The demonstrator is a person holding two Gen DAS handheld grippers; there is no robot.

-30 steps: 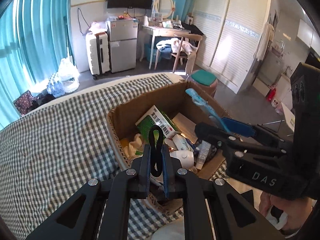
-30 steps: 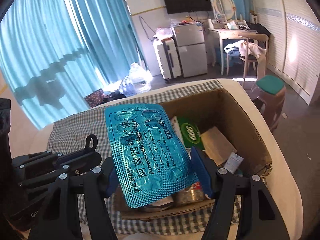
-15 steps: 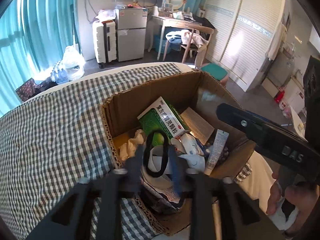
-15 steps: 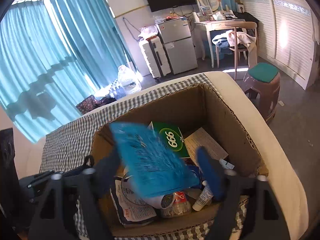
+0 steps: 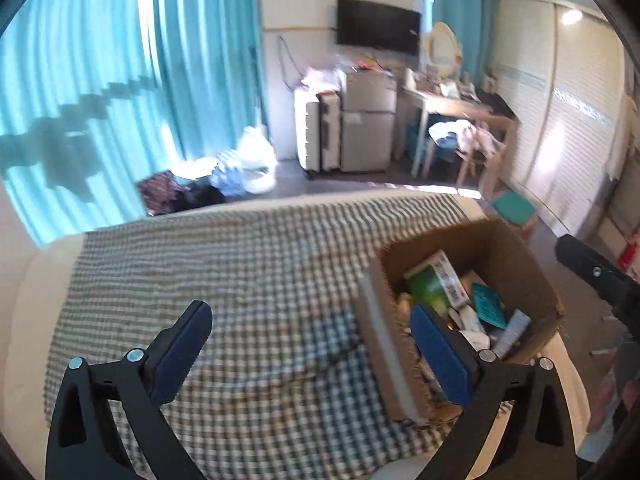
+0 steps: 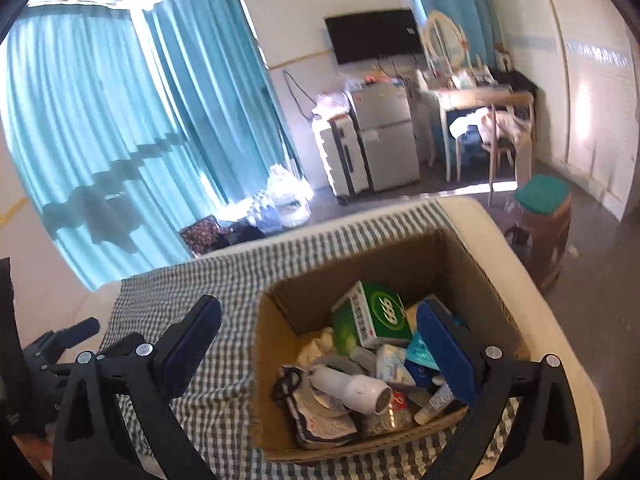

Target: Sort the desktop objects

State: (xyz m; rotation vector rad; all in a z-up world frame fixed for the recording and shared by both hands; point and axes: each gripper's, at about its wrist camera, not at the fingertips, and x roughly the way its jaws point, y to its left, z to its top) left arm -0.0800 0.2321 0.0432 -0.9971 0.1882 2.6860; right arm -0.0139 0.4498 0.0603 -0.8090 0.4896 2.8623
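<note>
Tongs on both sides, left tongs point(image 5: 308, 344) and right tongs point(image 6: 320, 344), have just been opening and stand wide and empty, the blue blister pack point(image 6: 420, 350) lying in the cardboard box point(image 6: 460, 264) on the checked tabletop point(image 5: 240, 264).

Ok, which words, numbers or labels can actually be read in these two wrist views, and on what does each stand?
"999": in the green oval on the green and white cardboard medicine box inside the brown cardboard box.
Chinese characters on that medicine box's white side: too blurred to read.
Print on the blue blister pack, small white tube and crumpled printed packet: too small to read.
Left wrist view: all blurred.
</note>
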